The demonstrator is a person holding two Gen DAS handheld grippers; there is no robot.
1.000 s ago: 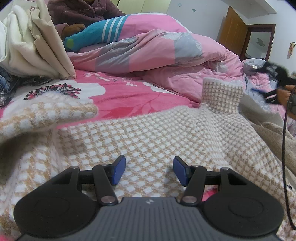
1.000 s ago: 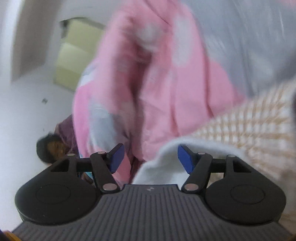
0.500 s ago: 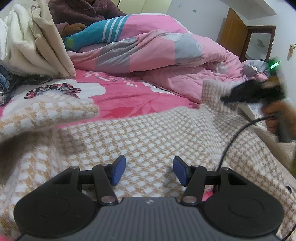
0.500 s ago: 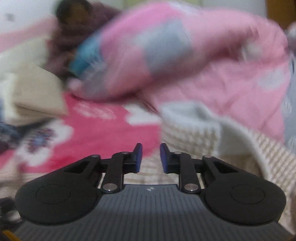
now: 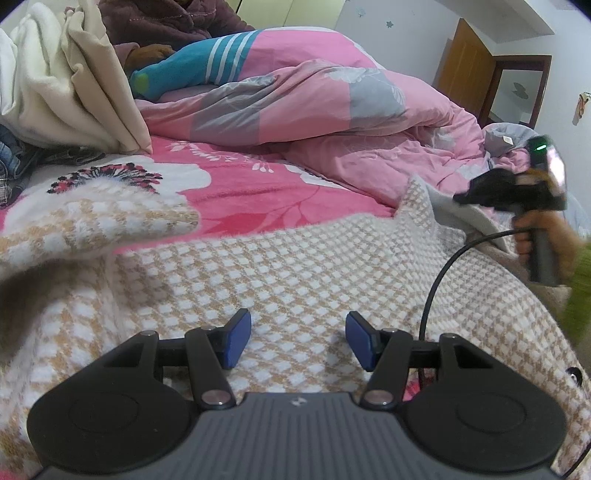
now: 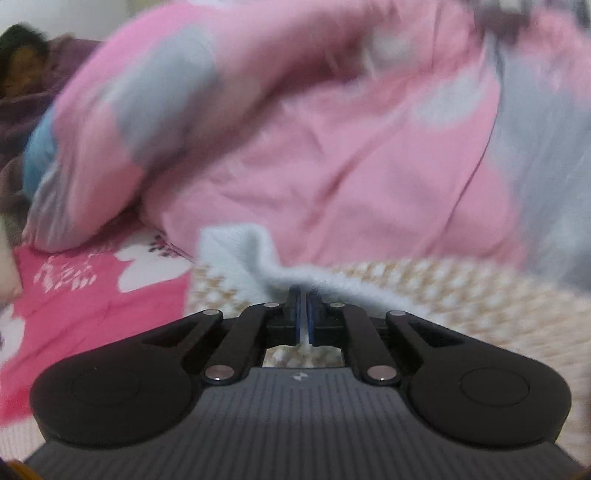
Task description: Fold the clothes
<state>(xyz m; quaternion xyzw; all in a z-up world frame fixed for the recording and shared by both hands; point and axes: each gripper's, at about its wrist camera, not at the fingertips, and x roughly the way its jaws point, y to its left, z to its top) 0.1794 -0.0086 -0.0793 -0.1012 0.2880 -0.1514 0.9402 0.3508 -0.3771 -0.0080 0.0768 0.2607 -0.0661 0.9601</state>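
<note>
A beige-and-white checked garment (image 5: 295, 258) lies spread over the bed. My left gripper (image 5: 298, 341) hovers low over its near part, open, with only the flat cloth below the blue pads (image 5: 236, 343). At the right of the left wrist view a hand holds my right gripper (image 5: 476, 195) at the garment's raised far corner (image 5: 417, 199). In the right wrist view the right gripper (image 6: 303, 306) has its jaws closing tight, with the thin white edge (image 6: 317, 282) of the checked garment (image 6: 424, 291) pinched between the pads. That view is blurred.
A pink and grey quilt (image 5: 314, 110) is bunched along the far side. Cream clothes (image 5: 62, 85) are piled at the left, with denim under them. A person in purple (image 5: 166, 22) sits at the head. The pink floral sheet (image 5: 240, 195) shows beyond the garment. A black cable (image 5: 439, 273) hangs from the right gripper.
The right gripper rolled level, came in to the garment's raised corner and shut on its white edge. The left gripper and the spread cloth under it have not moved.
</note>
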